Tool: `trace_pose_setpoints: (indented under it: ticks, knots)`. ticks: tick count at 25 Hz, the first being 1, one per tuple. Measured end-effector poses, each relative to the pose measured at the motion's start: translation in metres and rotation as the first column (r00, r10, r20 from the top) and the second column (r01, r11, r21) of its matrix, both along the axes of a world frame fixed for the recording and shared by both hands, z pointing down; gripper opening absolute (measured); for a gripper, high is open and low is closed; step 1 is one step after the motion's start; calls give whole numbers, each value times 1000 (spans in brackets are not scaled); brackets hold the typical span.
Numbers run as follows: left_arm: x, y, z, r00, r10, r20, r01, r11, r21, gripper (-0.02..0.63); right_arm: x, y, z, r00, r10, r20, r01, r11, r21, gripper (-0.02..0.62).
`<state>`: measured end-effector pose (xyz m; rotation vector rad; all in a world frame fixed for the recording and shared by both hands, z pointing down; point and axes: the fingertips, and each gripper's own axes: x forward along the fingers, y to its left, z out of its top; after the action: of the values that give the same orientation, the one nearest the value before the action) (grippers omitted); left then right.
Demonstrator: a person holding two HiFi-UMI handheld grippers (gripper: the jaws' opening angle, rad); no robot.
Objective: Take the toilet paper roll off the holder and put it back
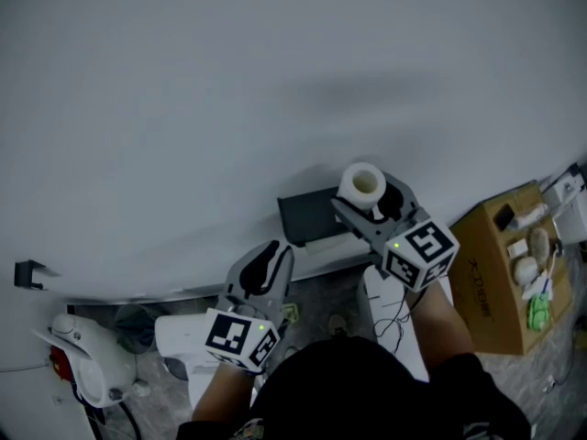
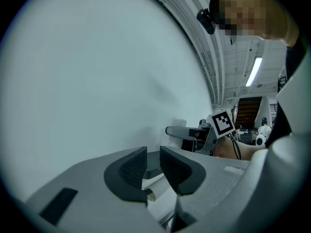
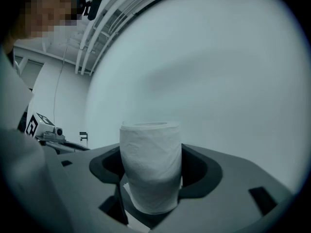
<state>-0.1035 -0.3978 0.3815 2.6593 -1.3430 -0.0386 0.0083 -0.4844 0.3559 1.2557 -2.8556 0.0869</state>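
Entry: roll off the holder, return not yet made.

- The right gripper (image 1: 374, 204) was clamped on the white toilet paper roll (image 3: 150, 169). Its jaws stood wide, one pad against each side of the paper. The roll was upright, with its hollow core facing up and uncovered. We judged the side grip deliberate, since it leaves the core free to go back over a peg or arm.
- We took the dark grey box-shaped fitting on the white wall (image 1: 229, 90) to be the holder (image 1: 307, 214). In the head view the roll was just right of the holder's upper corner, clear of it and carried only by the gripper.
- The left gripper (image 2: 153, 161) had its jaws narrowly apart with nothing pressed between the pads. A pale object showed below the gap, but we could not identify it. This gripper sat near the holder, on its lower-left side in the head view. We read that position as standby, perhaps to steady the holder during the refit.
- We could not make out the holder's peg or opening in any view, so we could not confirm the insertion direction.
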Motion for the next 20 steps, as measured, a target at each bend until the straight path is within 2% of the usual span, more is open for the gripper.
trace_pose_setpoints:
  ticks: [11,15,20]
  knots:
    - [8,-9,12,1000,-16,3,16,999,-31,72,4,-11,24,999,-7,-35,7,1000,4,310]
    - [6,-12,17,1000,-23,0,23,999,-42,75,5,-14,27,1000,-8,15,8,1000,-3,314]
    - [6,-15,22,1000,-21,-5,21,998,-55,78,4,-15,27,999,-22,36,22,1000,-13,322]
